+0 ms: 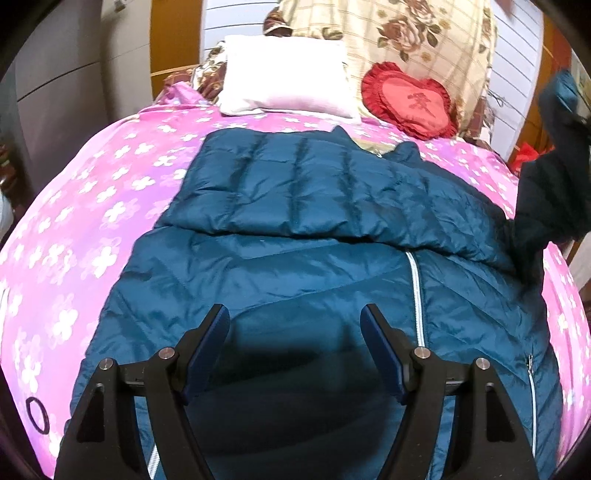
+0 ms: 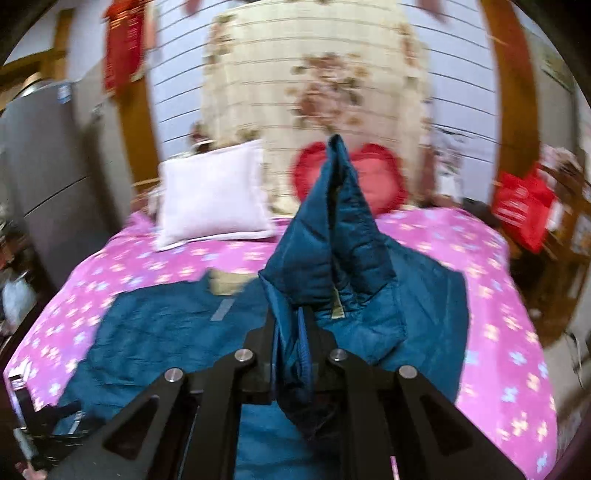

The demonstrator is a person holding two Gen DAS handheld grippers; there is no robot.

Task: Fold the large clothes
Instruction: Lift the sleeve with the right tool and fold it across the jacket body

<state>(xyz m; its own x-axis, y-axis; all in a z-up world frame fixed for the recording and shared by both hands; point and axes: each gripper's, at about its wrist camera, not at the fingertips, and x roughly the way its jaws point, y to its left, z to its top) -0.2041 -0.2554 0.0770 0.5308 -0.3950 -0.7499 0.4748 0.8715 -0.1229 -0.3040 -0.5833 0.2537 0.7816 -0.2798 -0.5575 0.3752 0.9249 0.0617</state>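
A teal quilted jacket lies zipped on the pink flowered bedspread. One sleeve is folded flat across its chest. My left gripper hovers open over the jacket's lower part, with nothing between its fingers. At the right edge of the left wrist view, a dark part of the jacket is lifted off the bed. In the blurred right wrist view, my right gripper is shut on a bunch of the jacket's fabric, which stands up in a peak in front of the camera. The jacket's body lies below.
A white pillow, a red heart cushion and a floral quilt stand at the head of the bed. A black hair tie lies on the spread at the left. A grey cabinet flanks the bed; a red bag hangs at the right.
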